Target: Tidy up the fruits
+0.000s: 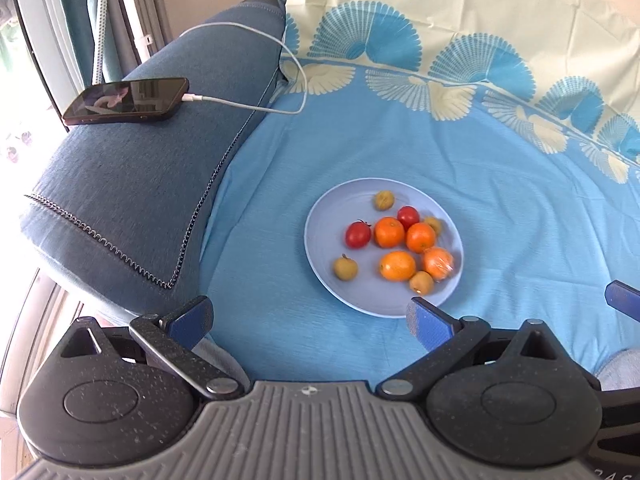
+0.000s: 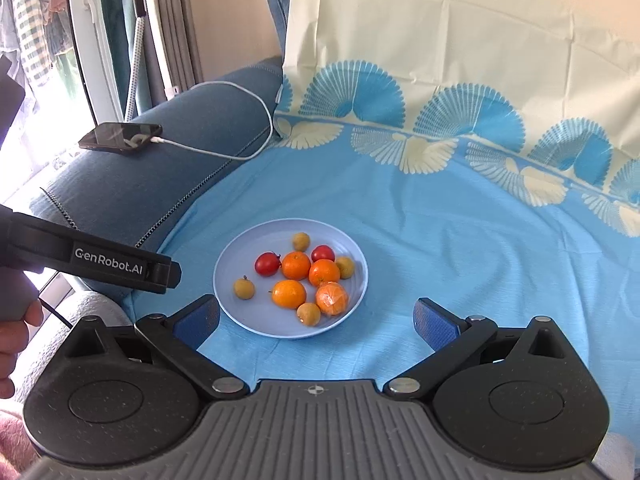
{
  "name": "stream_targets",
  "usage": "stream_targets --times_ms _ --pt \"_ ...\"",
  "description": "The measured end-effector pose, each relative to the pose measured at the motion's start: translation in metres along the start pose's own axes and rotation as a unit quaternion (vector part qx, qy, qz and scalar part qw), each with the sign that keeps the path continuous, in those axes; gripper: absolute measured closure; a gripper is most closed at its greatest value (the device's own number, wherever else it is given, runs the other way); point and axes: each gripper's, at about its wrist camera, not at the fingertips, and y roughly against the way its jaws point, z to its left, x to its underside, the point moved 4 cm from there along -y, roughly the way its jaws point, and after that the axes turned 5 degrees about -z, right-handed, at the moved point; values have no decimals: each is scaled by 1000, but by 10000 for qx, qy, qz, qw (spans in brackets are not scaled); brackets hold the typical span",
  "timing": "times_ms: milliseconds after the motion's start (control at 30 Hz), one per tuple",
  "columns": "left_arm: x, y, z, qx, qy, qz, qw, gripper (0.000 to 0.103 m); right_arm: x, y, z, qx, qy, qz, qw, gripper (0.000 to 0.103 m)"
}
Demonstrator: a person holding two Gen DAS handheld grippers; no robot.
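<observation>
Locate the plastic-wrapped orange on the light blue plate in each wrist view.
Left wrist: plastic-wrapped orange sits at the right edge of the round light blue plate, right of centre.
Right wrist: same orange sits near the plate's front, at centre.
Shared landmark: black phone on the blue sofa arm.

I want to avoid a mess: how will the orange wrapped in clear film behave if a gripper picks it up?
The wrapped orange looks round, so it would probably roll if nudged. Its glossy film may be slippery and could shift under the fingers. It sits against other fruit near the plate rim, so neighbours might get pushed.
</observation>
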Motion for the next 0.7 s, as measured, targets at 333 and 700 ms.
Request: stream_targets --times_ms 333,700 --pt "8 24 -15 45 -201 -210 9996 0 9 32 4 135 145 -287 9994 1" --pt "12 29 -26 13 -385 -184 9991 0 13 41 -2 227 106 -344 9991 1"
